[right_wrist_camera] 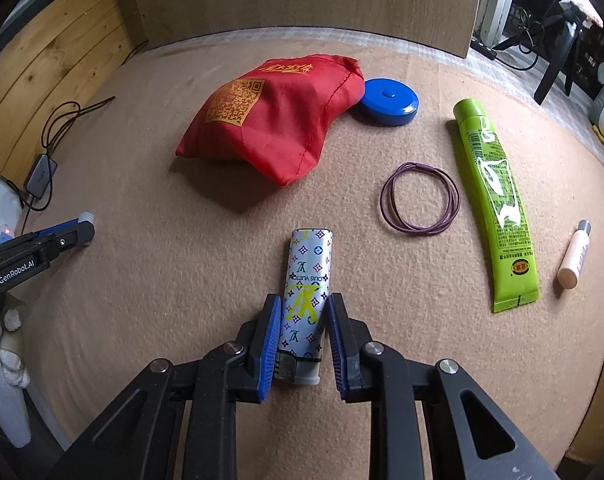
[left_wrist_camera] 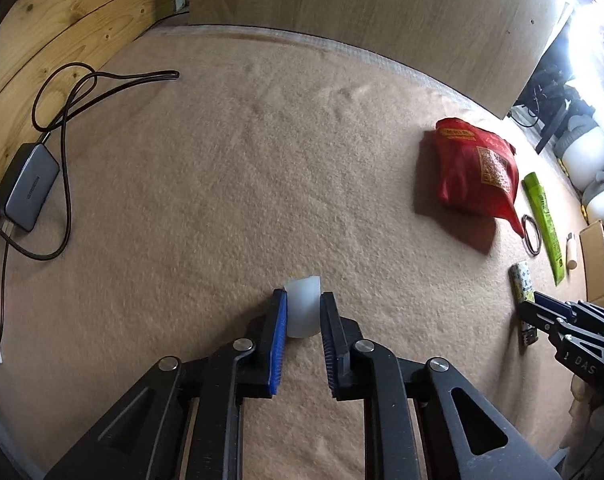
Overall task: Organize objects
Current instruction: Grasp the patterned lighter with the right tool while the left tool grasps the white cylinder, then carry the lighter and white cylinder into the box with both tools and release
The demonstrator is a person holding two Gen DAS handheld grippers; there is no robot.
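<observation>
Grippers clamp together: left gripper [left_wrist_camera: 303,312] pinches the translucent white plastic cap [left_wrist_camera: 302,308], right gripper [right_wrist_camera: 303,320] squeezes the monogram-printed silver lighter [right_wrist_camera: 305,296], both low on the tan felt mat [right_wrist_camera: 162,300], seemingly for lifting.

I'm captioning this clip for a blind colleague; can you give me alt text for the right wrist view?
The right gripper is shut on a patterned lighter lying on a tan blanket. Beyond it lie a red pouch, a blue round case, a purple hair tie, a green tube and a small beige stick. The left gripper is at the left edge.
</observation>
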